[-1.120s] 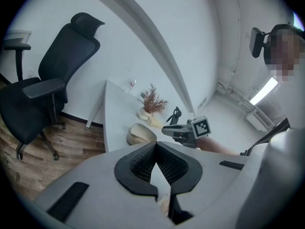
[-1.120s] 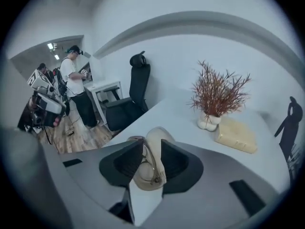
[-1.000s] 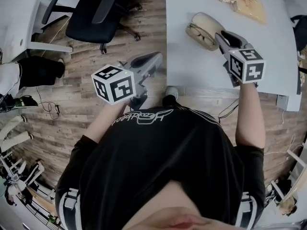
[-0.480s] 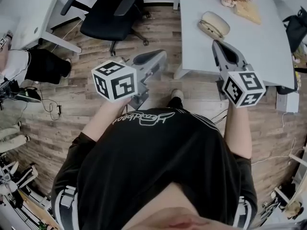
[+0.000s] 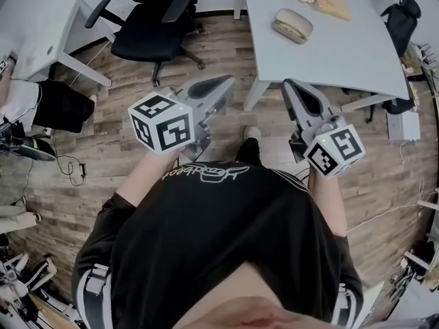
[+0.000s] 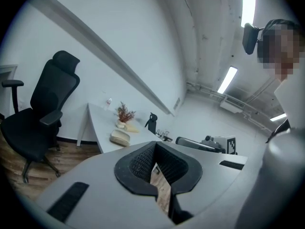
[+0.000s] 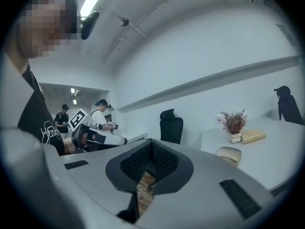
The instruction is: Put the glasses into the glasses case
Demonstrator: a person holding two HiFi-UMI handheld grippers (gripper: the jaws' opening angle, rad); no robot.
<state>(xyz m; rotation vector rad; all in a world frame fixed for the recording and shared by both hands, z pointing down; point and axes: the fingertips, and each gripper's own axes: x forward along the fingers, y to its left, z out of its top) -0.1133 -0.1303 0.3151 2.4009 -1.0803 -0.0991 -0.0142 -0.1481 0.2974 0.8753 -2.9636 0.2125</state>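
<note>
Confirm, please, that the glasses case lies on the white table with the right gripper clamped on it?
Not quite: the glasses case lies on the white table, but the right gripper is shut on nothing, well clear of it, as the head view shows.

The cream, oval, hard-shell glasses case [image 5: 293, 25] lies flat with its lid down on the white table [image 5: 343, 53], towards the table's far end, long side slanting across it.
</note>
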